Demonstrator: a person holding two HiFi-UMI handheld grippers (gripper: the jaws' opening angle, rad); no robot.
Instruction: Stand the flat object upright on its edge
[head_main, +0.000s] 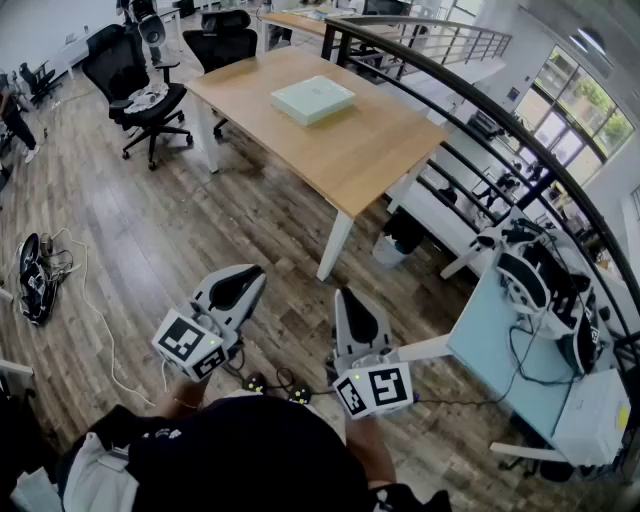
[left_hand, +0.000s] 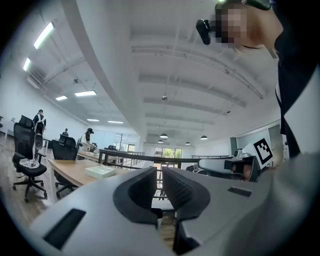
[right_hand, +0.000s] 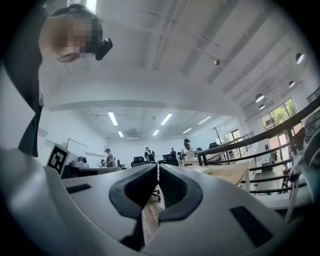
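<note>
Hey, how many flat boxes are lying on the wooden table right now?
1. The flat box lies flat near the middle of the wooden table; the tabletop is in full view, so none seems hidden.

Left gripper (head_main: 252, 275), right gripper (head_main: 347, 296): pale grey shells, black jaws, white marker cubes (head_main: 188, 345); top (head_main: 240, 455) seemingly dark

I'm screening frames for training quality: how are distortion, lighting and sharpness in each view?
Head view: strong fisheye bows the railing; even daylight, flat box sharp. Left gripper view: dark round vignette, bright ceiling strip. Right gripper view: same vignette, bright window at right.
</note>
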